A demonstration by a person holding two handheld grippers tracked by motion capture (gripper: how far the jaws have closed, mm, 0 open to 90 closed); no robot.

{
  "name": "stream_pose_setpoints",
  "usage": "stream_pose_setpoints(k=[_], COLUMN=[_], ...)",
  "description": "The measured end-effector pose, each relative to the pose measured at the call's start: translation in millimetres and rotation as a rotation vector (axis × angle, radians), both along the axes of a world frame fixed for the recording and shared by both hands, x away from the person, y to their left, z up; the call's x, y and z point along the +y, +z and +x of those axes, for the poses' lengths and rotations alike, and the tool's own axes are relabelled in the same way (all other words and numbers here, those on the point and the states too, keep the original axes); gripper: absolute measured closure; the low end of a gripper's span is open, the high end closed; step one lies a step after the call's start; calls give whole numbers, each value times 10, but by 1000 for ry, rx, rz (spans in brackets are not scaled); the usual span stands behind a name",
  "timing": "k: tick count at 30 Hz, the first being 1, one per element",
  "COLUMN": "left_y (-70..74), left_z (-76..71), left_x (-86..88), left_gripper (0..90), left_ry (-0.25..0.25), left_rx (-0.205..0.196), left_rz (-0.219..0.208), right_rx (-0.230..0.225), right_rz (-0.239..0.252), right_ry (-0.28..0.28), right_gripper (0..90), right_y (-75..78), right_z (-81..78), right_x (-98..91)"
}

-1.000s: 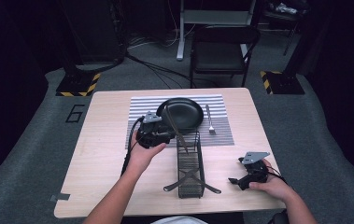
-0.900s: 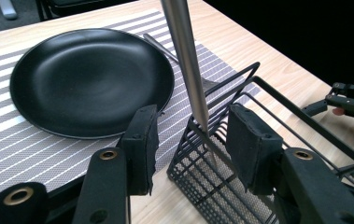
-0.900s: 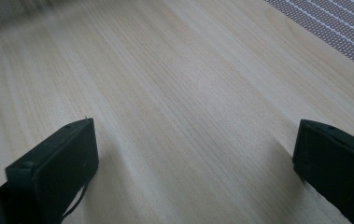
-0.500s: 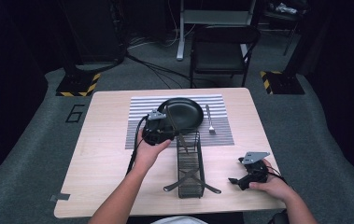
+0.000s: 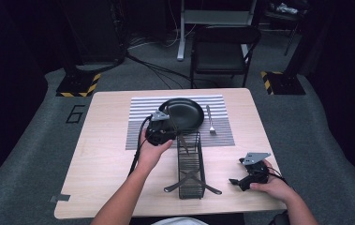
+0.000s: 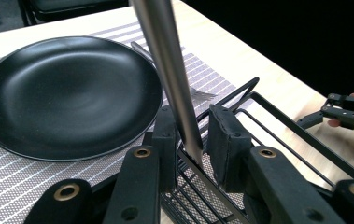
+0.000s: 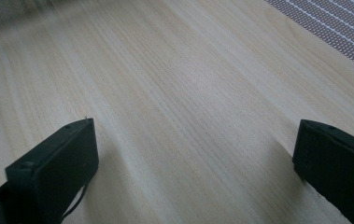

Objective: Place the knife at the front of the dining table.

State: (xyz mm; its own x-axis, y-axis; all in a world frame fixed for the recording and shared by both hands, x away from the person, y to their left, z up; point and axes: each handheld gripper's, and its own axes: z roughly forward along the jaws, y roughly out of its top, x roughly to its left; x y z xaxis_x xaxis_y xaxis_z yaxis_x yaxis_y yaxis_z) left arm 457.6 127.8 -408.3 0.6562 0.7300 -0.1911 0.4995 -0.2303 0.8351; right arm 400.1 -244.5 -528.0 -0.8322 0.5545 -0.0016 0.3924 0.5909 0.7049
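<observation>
Knife [image 6: 167, 70], slim, plain steel, upright in rack [image 6: 277, 121].

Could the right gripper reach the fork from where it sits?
Probably yes. The right gripper rests on bare table with jaws open and empty. The fork lies on the mat beyond it, right of the rack, with nothing between them.

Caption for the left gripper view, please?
Left tongs closing around a steel utensil handle above the wire rack, black plate behind.
</observation>
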Motion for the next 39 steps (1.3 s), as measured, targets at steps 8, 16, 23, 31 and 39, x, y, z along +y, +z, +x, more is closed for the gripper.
stream_pose_setpoints(k=[8,16,23,31,39], left_y=[28,54,62,93,218], left_z=[-49,-140,-172,-164,-187], left_x=[-22,-90,-160,-232,-254], left_gripper=[766,778,807,814,816], left_ry=[12,-7,-47,-62,-80], left_rx=[-41,-81,-72,-75,-92], left_rz=[32,44,2,21,40], right_rx=[0,0,0,0,1], right_rz=[0,0,1,1,3], right_ry=[0,0,0,1,2], right_gripper=[0,0,0,0,0], right_y=[0,0,0,0,-1], right_z=[0,0,0,0,1], right_x=[0,0,0,0,0])
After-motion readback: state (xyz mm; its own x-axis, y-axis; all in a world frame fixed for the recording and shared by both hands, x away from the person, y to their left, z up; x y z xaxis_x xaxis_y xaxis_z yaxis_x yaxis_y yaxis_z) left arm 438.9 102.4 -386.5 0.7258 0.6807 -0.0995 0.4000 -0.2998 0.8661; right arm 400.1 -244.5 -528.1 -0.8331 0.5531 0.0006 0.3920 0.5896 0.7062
